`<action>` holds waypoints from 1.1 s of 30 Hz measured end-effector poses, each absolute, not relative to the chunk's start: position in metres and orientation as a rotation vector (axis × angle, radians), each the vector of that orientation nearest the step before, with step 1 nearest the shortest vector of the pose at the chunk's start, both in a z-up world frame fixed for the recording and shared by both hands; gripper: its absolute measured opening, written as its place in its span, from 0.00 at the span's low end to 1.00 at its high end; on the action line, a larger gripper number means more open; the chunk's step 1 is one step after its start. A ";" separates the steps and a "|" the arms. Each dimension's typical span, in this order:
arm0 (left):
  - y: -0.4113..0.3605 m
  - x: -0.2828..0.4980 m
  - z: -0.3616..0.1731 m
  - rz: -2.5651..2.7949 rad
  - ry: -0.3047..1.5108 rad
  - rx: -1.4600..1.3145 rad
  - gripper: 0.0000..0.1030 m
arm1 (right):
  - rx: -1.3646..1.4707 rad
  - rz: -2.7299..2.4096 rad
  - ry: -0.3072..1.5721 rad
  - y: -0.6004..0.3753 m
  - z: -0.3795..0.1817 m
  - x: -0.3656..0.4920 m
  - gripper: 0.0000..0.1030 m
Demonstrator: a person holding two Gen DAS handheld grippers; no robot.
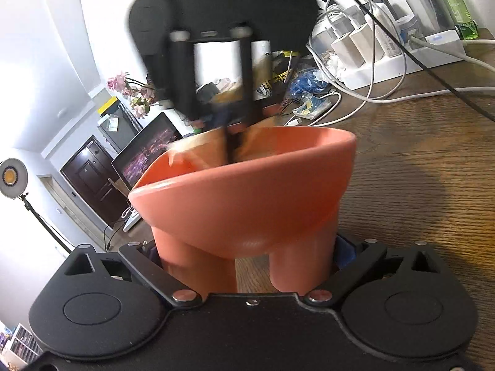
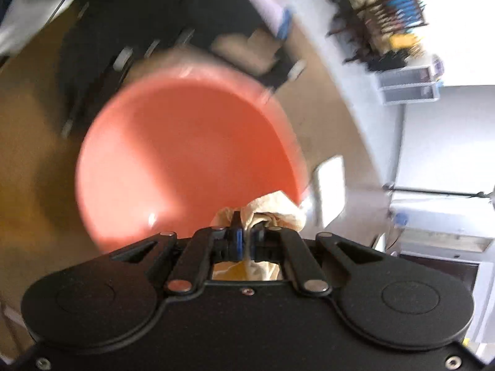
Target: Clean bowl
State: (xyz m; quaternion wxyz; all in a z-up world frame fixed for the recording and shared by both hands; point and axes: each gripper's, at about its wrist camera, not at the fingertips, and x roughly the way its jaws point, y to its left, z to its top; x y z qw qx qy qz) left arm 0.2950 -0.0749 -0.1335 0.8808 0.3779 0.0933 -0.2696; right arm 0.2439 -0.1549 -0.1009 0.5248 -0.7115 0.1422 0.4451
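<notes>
Tongs, left (image 1: 247, 266): clamped on the legged base of an orange bowl (image 1: 247, 191), held tilted above the wooden tabletop (image 1: 417, 160). Tongs, right (image 2: 246, 232): pressed together on a crumpled yellow cloth (image 2: 272, 207), which sits at the bowl's near rim, inside the open mouth. Beyond, on the tabletop: white chargers and cables (image 1: 355, 46), a green bottle (image 1: 461, 9), a lit screen (image 1: 145, 151).

bowl (image 1: 247, 198) between left claw (image 1: 247, 266) fingers, cloth (image 2: 272, 210) inside bowl, table (image 1: 417, 170) beneath
</notes>
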 end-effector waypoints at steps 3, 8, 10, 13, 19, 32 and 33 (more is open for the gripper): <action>-0.075 0.297 -0.133 -0.562 0.194 0.788 0.94 | -1.712 1.102 0.413 -0.143 -0.103 0.229 0.05; -0.075 0.297 -0.133 -0.563 0.194 0.788 0.94 | -1.596 1.225 0.542 -0.117 -0.091 0.214 0.05; -0.074 0.297 -0.132 -0.563 0.195 0.787 0.94 | -1.537 1.277 0.555 -0.104 -0.081 0.211 0.05; -0.074 0.295 -0.133 -0.563 0.195 0.787 0.94 | -1.491 1.303 0.475 -0.090 -0.067 0.210 0.05; -0.075 0.291 -0.131 -0.563 0.199 0.785 0.95 | -1.559 1.189 0.273 -0.082 -0.060 0.208 0.04; -0.083 0.269 -0.134 -0.562 0.193 0.789 0.94 | -1.852 1.049 0.494 -0.076 -0.086 0.223 0.05; -0.083 0.267 -0.134 -0.561 0.192 0.789 0.94 | -1.837 1.074 0.539 -0.072 -0.084 0.220 0.05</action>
